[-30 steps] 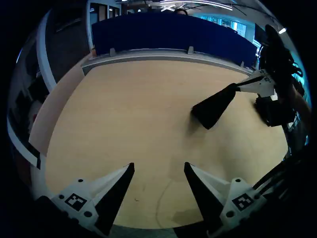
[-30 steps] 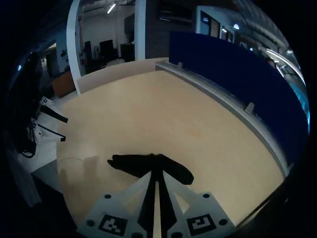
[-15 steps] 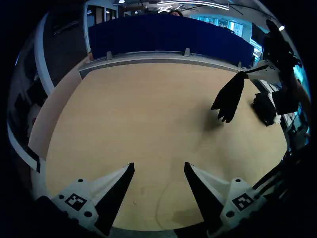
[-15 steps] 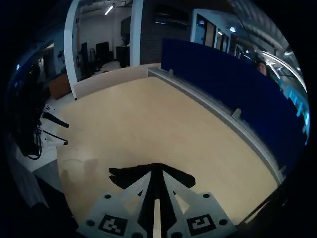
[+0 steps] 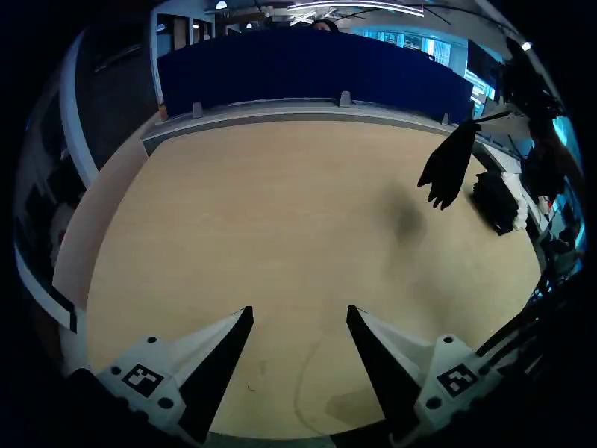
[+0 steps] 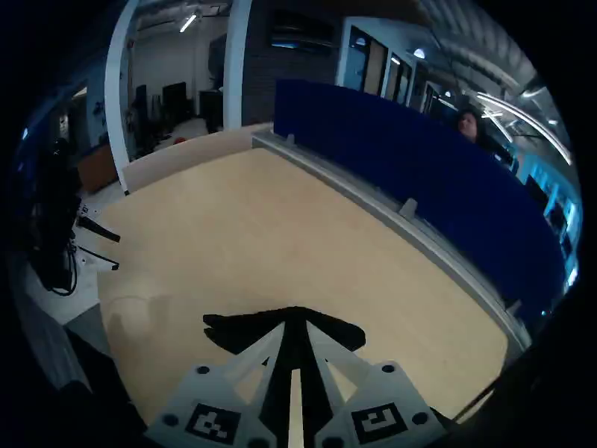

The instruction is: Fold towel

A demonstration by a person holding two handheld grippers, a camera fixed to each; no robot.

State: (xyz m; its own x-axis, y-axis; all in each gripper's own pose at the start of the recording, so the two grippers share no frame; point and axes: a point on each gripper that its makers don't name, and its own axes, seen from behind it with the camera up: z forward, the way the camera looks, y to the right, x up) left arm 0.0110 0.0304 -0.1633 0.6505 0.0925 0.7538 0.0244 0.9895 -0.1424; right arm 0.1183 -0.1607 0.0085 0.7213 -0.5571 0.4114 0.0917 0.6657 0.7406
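A black towel (image 5: 448, 166) hangs free above the far right of the wooden table (image 5: 261, 201), casting a shadow below it. My right gripper (image 5: 477, 119) holds it by the top edge. In the right gripper view, that gripper (image 6: 295, 317) is shut on the towel (image 6: 239, 328), which spreads to both sides of its fingers. My left gripper (image 5: 298, 310) stands open over the near table edge with nothing between its fingers. It also appears far to the left as the left gripper (image 6: 116, 252) in the right gripper view.
A pile of dark cloth (image 5: 496, 201) lies at the table's right edge. A blue partition (image 5: 313, 67) runs along the far side of the table, with a person's head (image 6: 466, 123) behind it. Dark cables (image 6: 56, 224) hang at the left.
The right gripper has lifted the towel off the table and carried it up and to the right. The towel now hangs clear of the table. The left gripper has barely moved.
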